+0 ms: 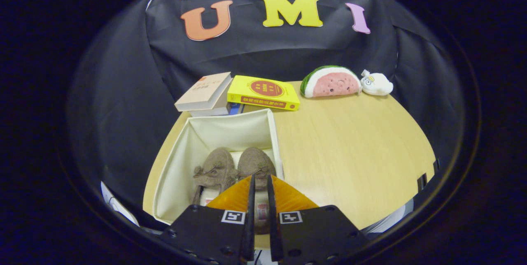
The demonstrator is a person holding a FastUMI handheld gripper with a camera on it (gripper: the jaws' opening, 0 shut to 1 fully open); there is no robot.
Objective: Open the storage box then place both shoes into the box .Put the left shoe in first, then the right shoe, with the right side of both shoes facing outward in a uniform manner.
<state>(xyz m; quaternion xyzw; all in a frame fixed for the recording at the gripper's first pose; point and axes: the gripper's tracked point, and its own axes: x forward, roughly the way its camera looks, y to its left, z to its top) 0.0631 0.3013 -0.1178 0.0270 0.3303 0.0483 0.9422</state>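
The light wooden counter (350,141) holds an open white storage box (177,166) just ahead of the nearly closed fingers (259,187), a stack of books (206,96) and a yellow book (263,92) behind it, and a watermelon plush (331,82) touching a small white plush (376,84).

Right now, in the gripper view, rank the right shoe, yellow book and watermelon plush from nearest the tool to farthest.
From the tool, fingers nearly closed, gripping nothing:
1. Right shoe, in the storage box, just ahead.
2. Yellow book, beyond the box.
3. Watermelon plush, far right, by the wall.
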